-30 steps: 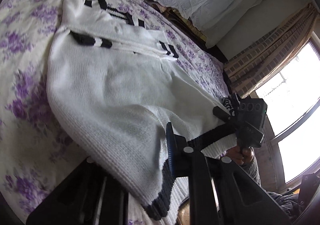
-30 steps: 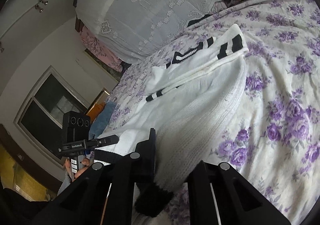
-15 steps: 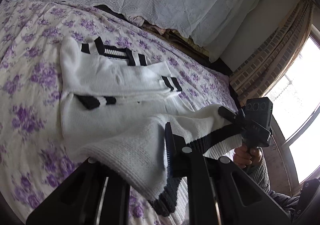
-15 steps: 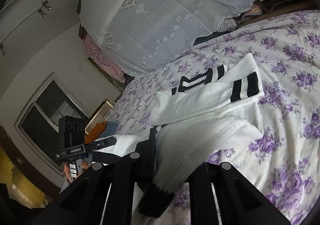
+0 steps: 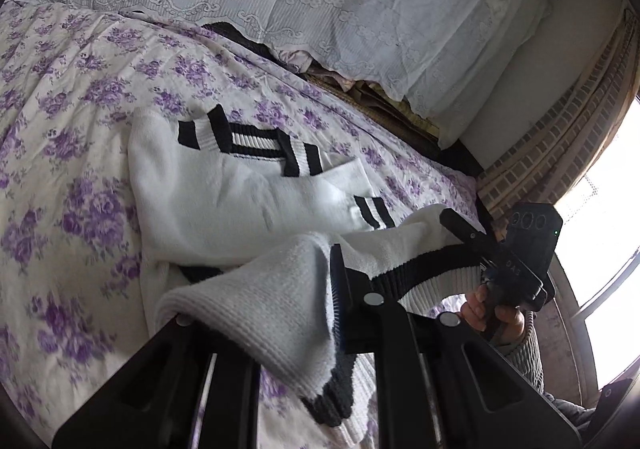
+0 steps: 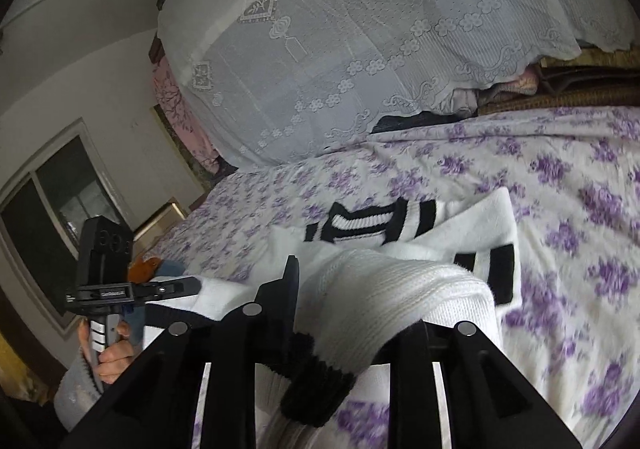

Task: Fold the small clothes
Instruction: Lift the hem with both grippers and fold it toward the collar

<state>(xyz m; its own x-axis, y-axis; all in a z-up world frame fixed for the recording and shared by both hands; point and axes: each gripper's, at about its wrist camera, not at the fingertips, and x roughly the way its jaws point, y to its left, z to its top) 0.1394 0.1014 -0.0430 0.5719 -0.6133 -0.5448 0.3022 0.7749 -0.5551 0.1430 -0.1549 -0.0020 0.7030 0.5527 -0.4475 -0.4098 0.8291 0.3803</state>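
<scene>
Left tool (image 5: 332,289) and right tool (image 6: 352,313): each pinches a bottom corner of the white sweater (image 5: 224,189) at its black hem band, lifted above the bed (image 5: 72,121). Upper sweater lies flat on the floral bedspread, sleeves crossed over the chest. Risk: uneven carry forward skews the fold; thick knit could slip from either pinch, dropping a corner. Striped cuffs (image 5: 296,161) could get dragged askew.

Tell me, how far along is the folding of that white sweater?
About halfway, by the look of it. Done: the striped sleeves already lie folded across the sweater on the flowered bedspread. In hand: the left gripper and right gripper each pinch the black-edged hem, lifted off the bed. Left: lay the hem over toward the collar and smooth it.
</scene>
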